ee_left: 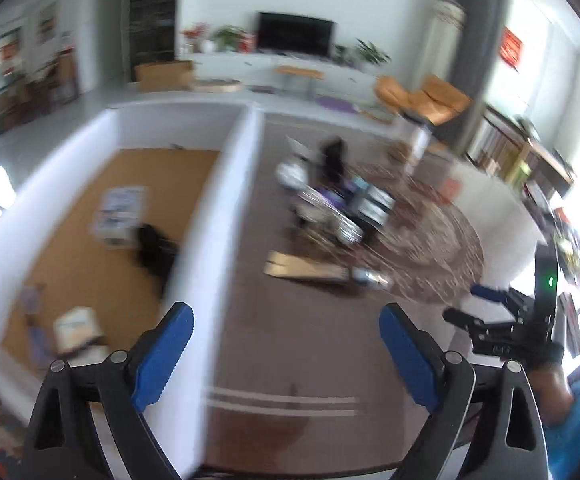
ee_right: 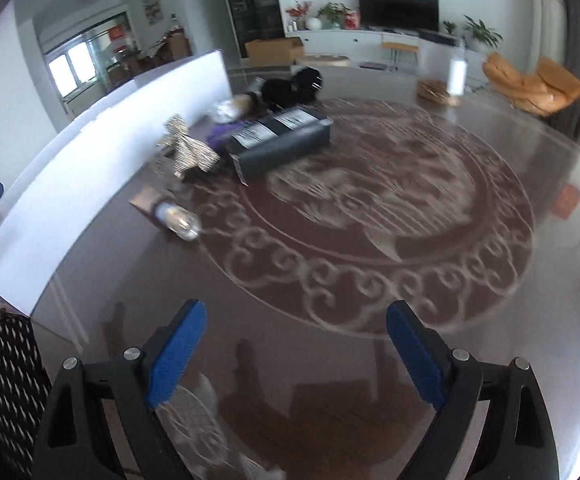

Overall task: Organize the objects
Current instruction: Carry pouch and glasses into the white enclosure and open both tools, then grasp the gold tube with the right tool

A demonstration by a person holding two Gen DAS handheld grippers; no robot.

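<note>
My left gripper (ee_left: 286, 320) hangs open with nothing between its blue pads, over the white wall (ee_left: 210, 216) of a white bin with a cork-brown floor (ee_left: 70, 240). In the bin lie a printed packet (ee_left: 120, 208), a black object (ee_left: 154, 250) and a small white box (ee_left: 78, 330). My right gripper (ee_right: 296, 312) is open and empty above the patterned glass tabletop (ee_right: 370, 216); it also shows as the right gripper (ee_left: 468, 304) in the left wrist view. A pile sits further off: a dark labelled box (ee_right: 282, 136), a crinkled silver item (ee_right: 188, 148), a small clear bottle (ee_right: 178, 222), black items (ee_right: 290, 86).
A flat tan card (ee_right: 142, 200) lies under the clear bottle. The bin's long white wall (ee_right: 110, 136) borders the table's left side. A tall bottle (ee_right: 458, 72) stands at the far edge. A person's patterned clothing (ee_right: 2, 380) is at lower left. Both views are motion-blurred.
</note>
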